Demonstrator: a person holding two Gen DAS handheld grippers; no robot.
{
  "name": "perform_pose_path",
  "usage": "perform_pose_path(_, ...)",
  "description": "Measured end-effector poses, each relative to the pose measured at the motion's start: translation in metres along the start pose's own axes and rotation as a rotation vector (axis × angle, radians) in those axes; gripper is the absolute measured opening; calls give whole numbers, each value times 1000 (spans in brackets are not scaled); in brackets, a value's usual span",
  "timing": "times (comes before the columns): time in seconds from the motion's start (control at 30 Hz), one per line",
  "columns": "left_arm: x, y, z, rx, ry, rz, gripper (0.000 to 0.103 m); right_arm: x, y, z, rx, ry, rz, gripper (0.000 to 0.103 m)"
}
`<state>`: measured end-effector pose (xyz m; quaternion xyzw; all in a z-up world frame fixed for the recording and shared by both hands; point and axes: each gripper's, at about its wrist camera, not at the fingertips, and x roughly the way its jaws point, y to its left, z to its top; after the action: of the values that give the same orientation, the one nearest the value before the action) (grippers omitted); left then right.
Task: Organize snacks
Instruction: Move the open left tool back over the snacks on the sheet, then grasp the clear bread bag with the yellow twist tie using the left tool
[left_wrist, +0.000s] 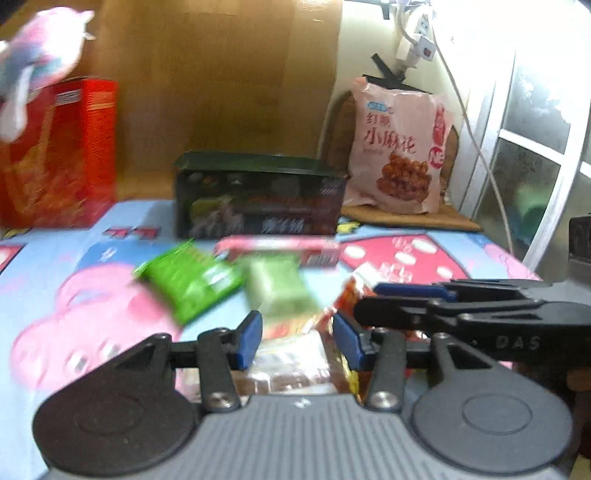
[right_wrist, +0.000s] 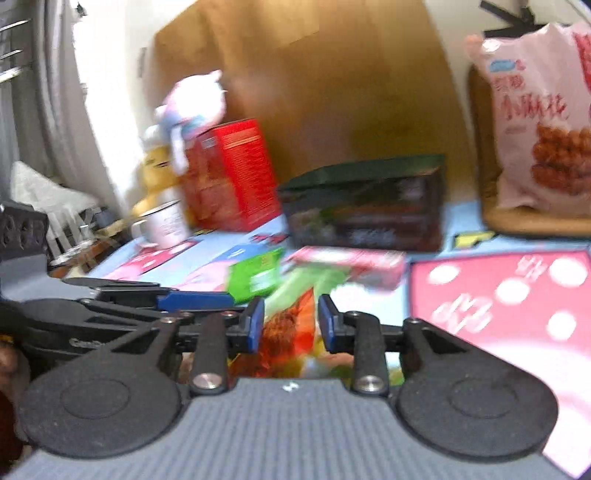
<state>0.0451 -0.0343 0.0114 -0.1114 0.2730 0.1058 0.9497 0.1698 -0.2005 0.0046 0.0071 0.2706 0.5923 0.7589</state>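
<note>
Right wrist: orange snack packet (right_wrist: 290, 332) between parted fingers (right_wrist: 255, 323), untouched

The pink snack bag (left_wrist: 397, 147) reads "红糖 小麻花"; the arm of the right tongs (left_wrist: 517, 343) shows "DAS". Other print blurs.

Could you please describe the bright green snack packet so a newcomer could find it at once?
Start at the dark box on the cartoon cloth. In front of it lie three packets; the bright green packet is leftmost. Its neighbours are a paler green packet and a pink one.
</note>
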Motion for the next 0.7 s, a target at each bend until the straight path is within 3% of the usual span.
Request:
perform_pose_path(0.13, -26, 3, -30, 7, -4, 46, 45, 2, 23, -26, -65, 87, 9, 42)
perform_pose_path(0.27, -43, 7, -42, 33, -27, 123, 50, -18, 23, -32, -38, 49, 13, 45)
perform_pose_path(0.5, -74, 52, -35, -210, -68, 98, 51, -43, 19, -41, -1, 43, 23, 48)
perform_pose_path(0.6, -83, 71, -38, -301, -61, 79, 51, -45, 31, -41, -15, 64, 118, 48)
perform_pose_path(0.7, -90, 85, -46, -371, -31, 12, 51, -35, 41, -38, 2, 105, 243, 48)
